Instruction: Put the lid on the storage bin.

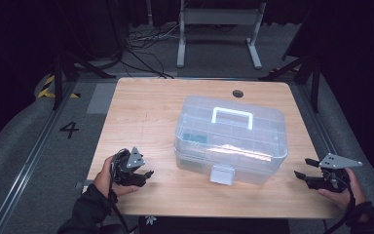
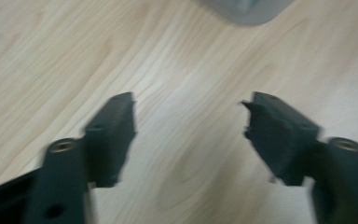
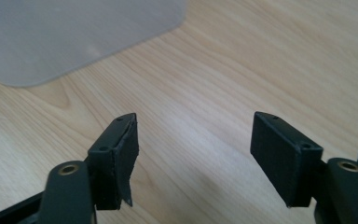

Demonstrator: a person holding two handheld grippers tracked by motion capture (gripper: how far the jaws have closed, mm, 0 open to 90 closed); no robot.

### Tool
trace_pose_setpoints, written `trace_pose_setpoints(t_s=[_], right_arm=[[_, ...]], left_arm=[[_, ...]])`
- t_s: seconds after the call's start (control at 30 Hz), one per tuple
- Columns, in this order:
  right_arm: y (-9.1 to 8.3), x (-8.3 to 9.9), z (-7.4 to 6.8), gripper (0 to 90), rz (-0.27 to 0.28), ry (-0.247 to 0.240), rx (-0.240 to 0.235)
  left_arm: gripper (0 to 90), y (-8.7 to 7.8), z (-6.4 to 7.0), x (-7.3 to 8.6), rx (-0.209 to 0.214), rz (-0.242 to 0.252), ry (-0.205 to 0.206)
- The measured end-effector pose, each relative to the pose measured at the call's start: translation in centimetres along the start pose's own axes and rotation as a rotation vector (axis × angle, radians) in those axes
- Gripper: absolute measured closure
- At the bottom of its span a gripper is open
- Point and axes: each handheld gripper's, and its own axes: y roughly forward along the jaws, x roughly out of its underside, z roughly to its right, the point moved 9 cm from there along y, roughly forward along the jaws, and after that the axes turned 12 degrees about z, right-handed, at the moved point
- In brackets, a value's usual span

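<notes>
A clear plastic storage box (image 1: 231, 144) with a white handle (image 1: 232, 117) and a white front latch (image 1: 222, 174) stands shut on the middle of the wooden table (image 1: 141, 112). My left gripper (image 1: 146, 173) rests near the front left edge, left of the box, jaws open over bare wood (image 2: 189, 112). My right gripper (image 1: 303, 169) sits at the front right, jaws open and pointing toward the box, nothing between them (image 3: 193, 128). A corner of the box (image 3: 65, 37) shows in the right gripper view, and its edge (image 2: 249, 9) in the left gripper view.
A round cable hole (image 1: 237, 93) lies at the table's far edge. Behind the table stand a white frame's legs (image 1: 216, 34) and loose cables (image 1: 136, 48) on the floor. Bare tabletop stretches to the left of the box.
</notes>
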Motion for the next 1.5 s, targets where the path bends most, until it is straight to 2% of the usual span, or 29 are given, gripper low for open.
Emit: trace_pose_setpoints(t_s=[0.1,0.17,0.23,0.27,0.3,0.4,0.47,0.5,0.53,0.63,0.7,0.73,0.77,0.83,0.87,1.5], right_arm=[[0.0,1.2,0.4,30.2,-0.01,0.024,0.011],[0.0,2.0,0.7,29.3,-0.026,0.043,0.024],[0.0,2.6,0.9,27.7,-0.028,0.064,0.033],[0.0,2.8,0.9,27.4,-0.031,0.069,0.031],[0.0,2.9,0.9,27.1,-0.014,0.086,0.03],[-0.3,3.4,1.2,23.8,0.0,0.12,0.043],[-0.5,3.6,1.4,20.5,-0.006,0.145,0.055],[-0.5,3.8,1.5,19.2,-0.007,0.158,0.059],[-0.6,3.9,1.6,18.6,-0.011,0.179,0.061],[-0.8,4.1,1.9,18.6,0.02,0.181,0.078],[-0.8,3.9,1.7,27.1,0.01,0.172,0.075],[-0.7,3.7,1.5,27.4,0.002,0.159,0.074],[-0.5,3.5,1.4,27.2,-0.002,0.151,0.083],[0.1,3.2,0.8,21.1,-0.011,0.173,0.053],[0.4,3.1,0.5,19.8,-0.018,0.168,0.049],[0.6,3.0,0.4,19.3,-0.022,0.189,0.074]], left_arm=[[22.0,0.0,-0.4,1.0,-0.036,0.01,0.01],[20.8,0.0,-0.5,1.8,-0.038,0.021,-0.018],[20.3,0.2,-0.2,2.9,-0.024,0.015,-0.048],[18.7,0.2,0.0,3.2,-0.014,0.029,-0.068],[17.4,0.2,-0.1,3.3,-0.017,0.043,-0.075],[17.7,-0.1,-0.3,3.9,-0.013,0.071,-0.129],[17.3,-0.1,-0.5,4.0,-0.019,0.063,-0.156],[17.2,-0.1,-0.4,4.1,-0.008,0.063,-0.174],[17.3,-0.1,-0.5,4.1,-0.011,0.064,-0.174],[17.2,0.1,-0.6,4.2,0.013,0.053,-0.225],[17.0,0.0,-0.6,4.2,0.01,0.051,-0.229],[17.7,0.0,-0.5,4.2,0.013,0.054,-0.23],[18.1,0.0,-0.5,4.2,0.013,0.054,-0.232],[18.2,0.0,-0.6,4.2,0.009,0.053,-0.23],[18.2,0.0,-0.5,4.2,0.013,0.053,-0.232],[18.1,0.0,-0.5,4.2,0.012,0.051,-0.232]])
